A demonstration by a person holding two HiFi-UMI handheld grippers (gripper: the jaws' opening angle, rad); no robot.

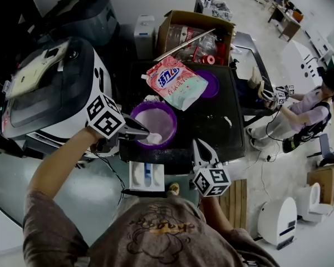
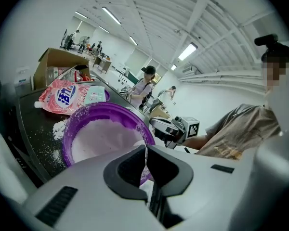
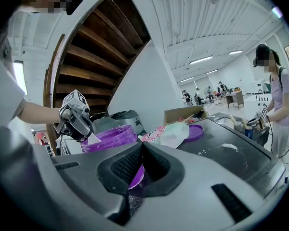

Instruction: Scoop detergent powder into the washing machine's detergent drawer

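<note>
**White scoop at the powder tub**

The round purple plastic tub (image 1: 174, 118) on the black worktop (image 1: 211, 128) holds white detergent powder (image 1: 156, 121). The left gripper (image 1: 143, 133) has its jaws clamped on a white plastic scoop (image 1: 154, 138) at the tub's near rim. The white detergent drawer (image 1: 146, 176) sits below the worktop's edge. The right gripper (image 1: 202, 149) hovers nearby, jaws together and empty.
</note>
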